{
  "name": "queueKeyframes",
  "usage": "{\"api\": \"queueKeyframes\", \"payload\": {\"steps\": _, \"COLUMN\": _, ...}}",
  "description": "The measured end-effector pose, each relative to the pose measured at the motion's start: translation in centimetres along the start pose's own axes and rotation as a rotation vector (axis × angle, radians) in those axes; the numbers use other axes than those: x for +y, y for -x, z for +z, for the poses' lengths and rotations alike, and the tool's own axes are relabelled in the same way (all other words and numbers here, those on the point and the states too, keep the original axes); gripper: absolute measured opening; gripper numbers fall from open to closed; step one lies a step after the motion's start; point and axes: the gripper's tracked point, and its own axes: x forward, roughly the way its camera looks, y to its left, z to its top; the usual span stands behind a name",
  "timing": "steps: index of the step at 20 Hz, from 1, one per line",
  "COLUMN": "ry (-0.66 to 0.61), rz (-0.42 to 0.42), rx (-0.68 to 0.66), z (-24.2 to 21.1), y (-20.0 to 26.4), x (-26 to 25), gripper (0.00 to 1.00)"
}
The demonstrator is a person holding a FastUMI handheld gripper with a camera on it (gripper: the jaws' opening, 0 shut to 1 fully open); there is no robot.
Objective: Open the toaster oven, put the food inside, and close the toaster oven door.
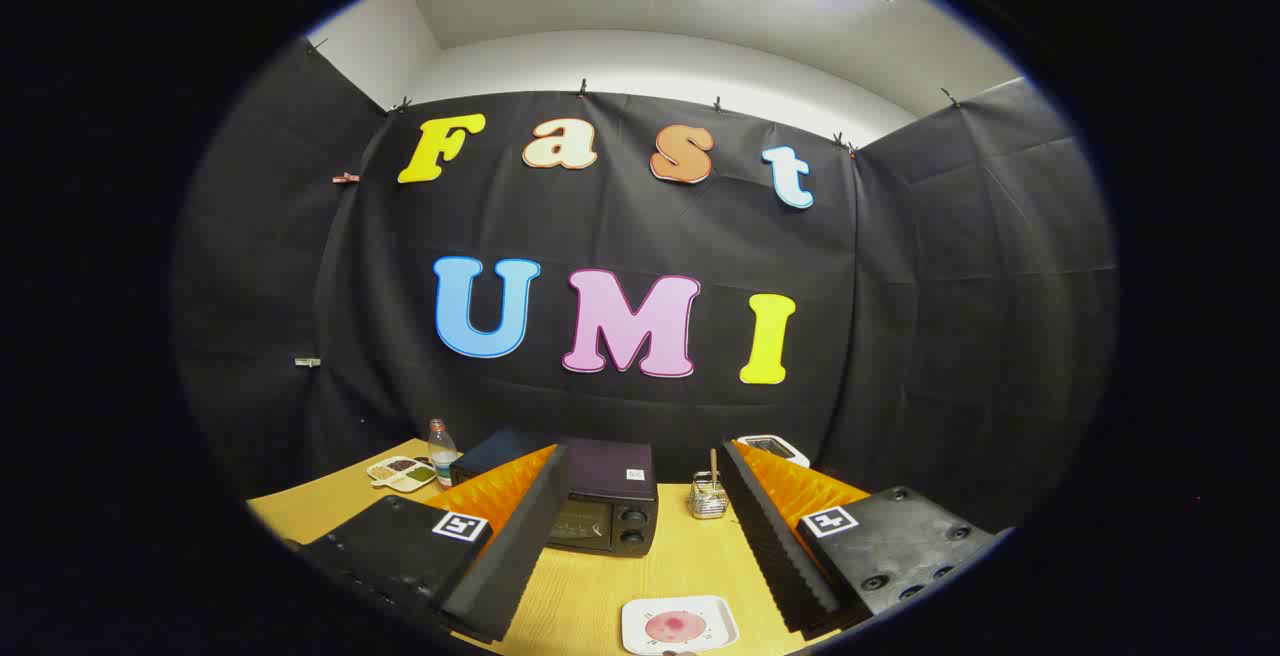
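My hand-held gripper (640,546) hangs above the worktop (590,586) with its two fingers (515,536) spread wide and nothing between them. Down in the gap, close to me, lies a white plate (679,624) with a round pink piece of food (673,626) on it. Beyond the fingers, the black toaster oven (605,501) stands with its door closed, partly hidden behind my left finger. Just right of it sits a small wire basket (707,501) with a stick upright in it. Farther left I see a bottle (441,451) beside a divided dish (402,472), and at the back right a white device (775,449).
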Motion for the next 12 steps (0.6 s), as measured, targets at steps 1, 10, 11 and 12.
{"api": "queueKeyframes", "payload": {"steps": 1, "ry": 0.003, "rz": -0.001, "rx": -0.002, "z": 0.11, "y": 0.06, "x": -0.04, "gripper": 0.98}}
{"api": "queueKeyframes", "payload": {"steps": 10, "ry": -0.002, "rz": -0.017, "rx": -0.006, "z": 0.41, "y": -0.10, "x": -0.95, "gripper": 0.97}}
{"api": "queueKeyframes", "payload": {"steps": 11, "ry": -0.004, "rz": -0.016, "rx": -0.007, "z": 0.42, "y": -0.12, "x": -0.91, "gripper": 0.97}}
{"api": "queueKeyframes", "payload": {"steps": 12, "ry": -0.004, "rz": -0.017, "rx": -0.007, "z": 0.34, "y": -0.12, "x": -0.99, "gripper": 0.97}}
